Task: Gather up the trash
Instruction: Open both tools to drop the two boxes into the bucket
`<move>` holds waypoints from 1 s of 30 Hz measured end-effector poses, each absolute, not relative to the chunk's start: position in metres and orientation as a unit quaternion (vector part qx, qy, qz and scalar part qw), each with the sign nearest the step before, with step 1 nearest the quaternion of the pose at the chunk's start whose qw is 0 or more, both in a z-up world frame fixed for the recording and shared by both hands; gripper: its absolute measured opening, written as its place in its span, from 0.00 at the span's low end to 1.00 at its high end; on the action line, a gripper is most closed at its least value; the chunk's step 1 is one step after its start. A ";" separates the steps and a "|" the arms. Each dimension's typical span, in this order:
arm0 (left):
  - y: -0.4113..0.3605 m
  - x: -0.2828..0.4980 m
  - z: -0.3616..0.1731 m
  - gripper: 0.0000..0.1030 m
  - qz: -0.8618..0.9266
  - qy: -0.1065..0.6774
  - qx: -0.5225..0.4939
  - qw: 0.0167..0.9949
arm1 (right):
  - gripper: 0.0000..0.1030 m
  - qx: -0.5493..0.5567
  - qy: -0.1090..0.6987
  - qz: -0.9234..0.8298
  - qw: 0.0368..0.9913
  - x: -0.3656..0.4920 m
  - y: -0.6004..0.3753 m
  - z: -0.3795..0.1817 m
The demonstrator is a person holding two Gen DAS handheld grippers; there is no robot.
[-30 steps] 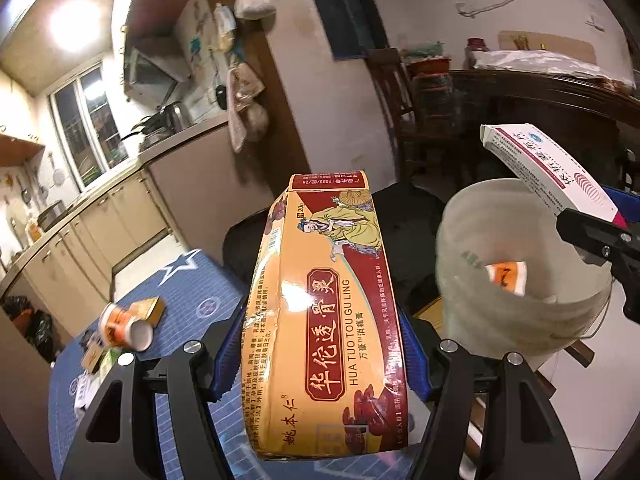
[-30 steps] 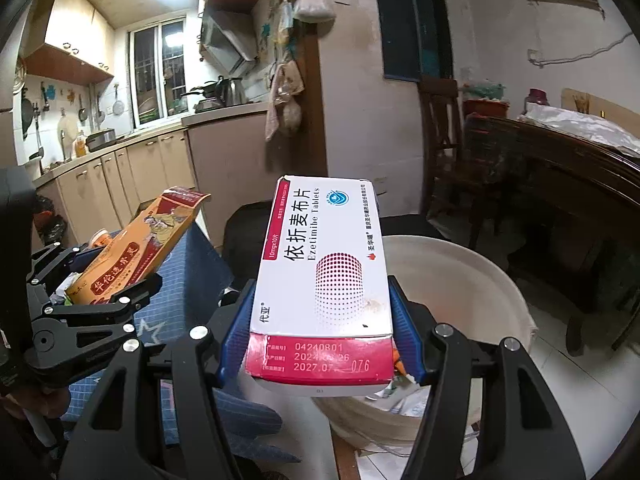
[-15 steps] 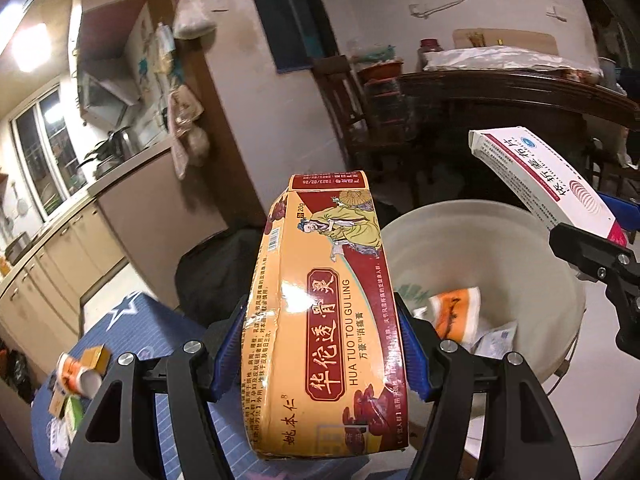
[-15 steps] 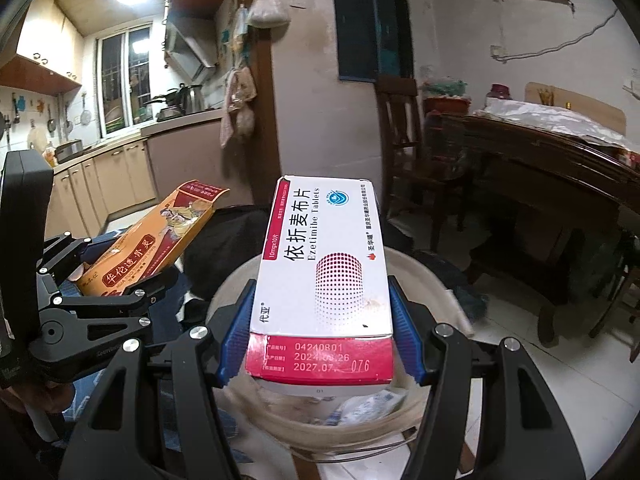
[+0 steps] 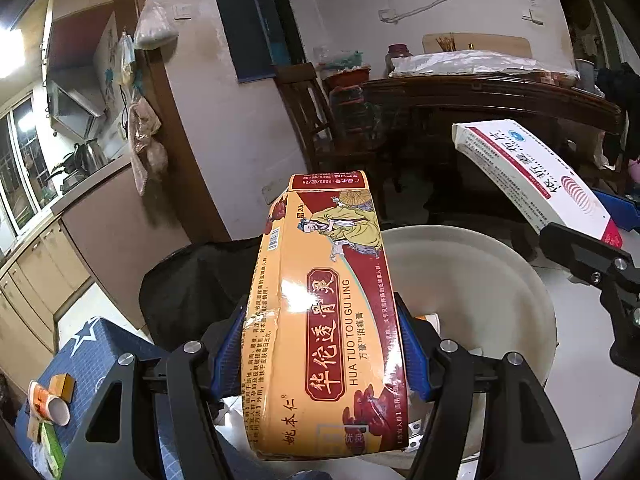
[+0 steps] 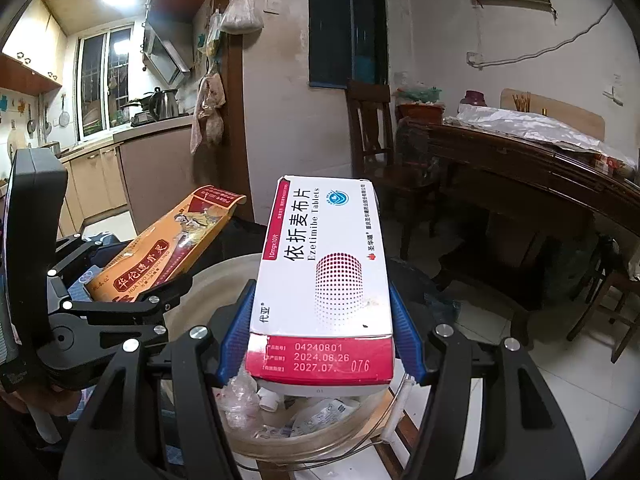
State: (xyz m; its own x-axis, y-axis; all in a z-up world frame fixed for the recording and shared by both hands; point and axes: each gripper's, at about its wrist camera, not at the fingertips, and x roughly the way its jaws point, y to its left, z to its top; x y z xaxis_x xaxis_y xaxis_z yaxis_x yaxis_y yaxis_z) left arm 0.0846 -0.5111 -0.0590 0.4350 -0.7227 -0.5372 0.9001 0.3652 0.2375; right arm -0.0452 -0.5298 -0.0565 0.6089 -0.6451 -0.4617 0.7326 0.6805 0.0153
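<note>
I am clamping a long orange-and-red cardboard ointment box [image 5: 324,320] in my left gripper [image 5: 322,344] and a white-and-red tablet carton [image 6: 324,276] in my right gripper [image 6: 324,336], both above the pale round plastic bucket [image 5: 500,280] (litter already inside).

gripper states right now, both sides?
Left gripper: shut on the orange ointment box, above the white bucket.
Right gripper: shut on the white tablet box, above the same bucket.
</note>
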 end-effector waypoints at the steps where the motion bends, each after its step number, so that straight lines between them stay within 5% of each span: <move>1: -0.511 0.085 -0.059 0.66 -0.504 0.176 0.254 0.807 | 0.58 0.102 0.217 -0.386 0.891 -0.044 -0.532 -0.057; 23: -0.524 0.099 -0.073 0.66 -0.516 0.196 0.270 0.789 | 0.60 0.114 0.258 -0.379 0.881 -0.025 -0.554 -0.080; 30: -0.523 0.100 -0.076 0.76 -0.510 0.193 0.270 0.793 | 0.66 0.128 0.253 -0.384 0.879 -0.029 -0.558 -0.087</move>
